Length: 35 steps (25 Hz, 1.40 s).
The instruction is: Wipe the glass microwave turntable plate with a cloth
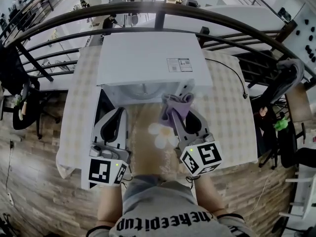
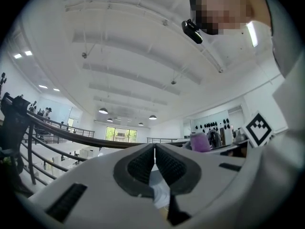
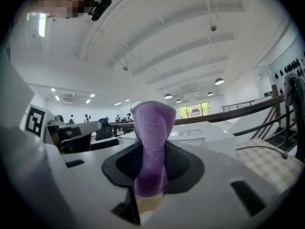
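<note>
while both grippers point upward toward the ceiling, the right gripper (image 3: pixel 153 159) has its fingers clenched on a purple cloth (image 3: pixel 151 128). the cloth stands upright between the finger pads and rises above the tips, with its top edge folded over. in the head view the same cloth (image 1: pixel 177 104) sits directly in front of the right side of the microwave's open front.

the left gripper (image 2: pixel 155 151) has its fingers pressed together at the tips, with nothing grasped between them. in the head view the left gripper (image 1: pixel 118 115) is held low at the left of the opening, beside the dark strip of the open door (image 1: pixel 100 113).

the white microwave (image 1: pixel 148 58) stands on a surface (image 1: pixel 227 112) covered with a pale checked cloth. a label is fixed to the right part of its top. a pale curved shape (image 1: pixel 143 90) lies inside the opening and is probably the glass turntable plate. the view there is too washed out to confirm this. neither gripper touches it, and the cloth is just beside it on the right.

each gripper carries a marker cube (image 1: pixel 201 158) at its near end. a dark railing (image 1: pixel 158 6) curves behind the surface.
</note>
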Tool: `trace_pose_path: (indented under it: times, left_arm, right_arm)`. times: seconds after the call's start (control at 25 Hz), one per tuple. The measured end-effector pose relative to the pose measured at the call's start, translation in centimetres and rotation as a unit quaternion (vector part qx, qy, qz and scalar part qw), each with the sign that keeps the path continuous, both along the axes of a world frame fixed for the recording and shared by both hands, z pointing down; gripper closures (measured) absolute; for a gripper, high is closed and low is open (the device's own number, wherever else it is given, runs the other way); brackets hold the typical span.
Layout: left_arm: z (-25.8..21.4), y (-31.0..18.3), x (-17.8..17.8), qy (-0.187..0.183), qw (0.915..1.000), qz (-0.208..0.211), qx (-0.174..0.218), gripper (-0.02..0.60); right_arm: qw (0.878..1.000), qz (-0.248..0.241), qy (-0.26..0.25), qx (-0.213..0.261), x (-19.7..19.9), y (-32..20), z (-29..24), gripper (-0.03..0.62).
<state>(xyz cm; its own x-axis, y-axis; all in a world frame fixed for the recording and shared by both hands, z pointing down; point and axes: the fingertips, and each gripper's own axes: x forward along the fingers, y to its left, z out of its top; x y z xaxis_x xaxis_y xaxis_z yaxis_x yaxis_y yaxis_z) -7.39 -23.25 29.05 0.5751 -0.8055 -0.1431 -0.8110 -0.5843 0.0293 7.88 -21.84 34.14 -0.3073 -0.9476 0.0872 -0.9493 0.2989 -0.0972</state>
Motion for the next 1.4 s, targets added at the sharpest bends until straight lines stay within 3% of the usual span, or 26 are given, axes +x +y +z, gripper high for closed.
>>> trace_pose_path:
  times: [0.64,1.16,1.4]
  left_arm:
    - [5.3,-0.8,1.1,-0.005,0.9992,0.017,-0.036,0.571]
    - [9.8,-3.6,1.4,-0.013,0.9951,-0.065,-0.073,0.571]
    - [14.5,-5.5,2.1,-0.028,0.9925,-0.068,-0.098,0.571]
  right_arm:
    - [0.992,-0.013,0.030,-0.121,-1.4,-4.2,10.1,0.484]
    - [0.984,-0.052,0.066,-0.156,-1.9,-8.4,13.4,0.484]
    - [0.982,-0.051,0.067,-0.168,-1.7,-9.7,14.5,0.484]
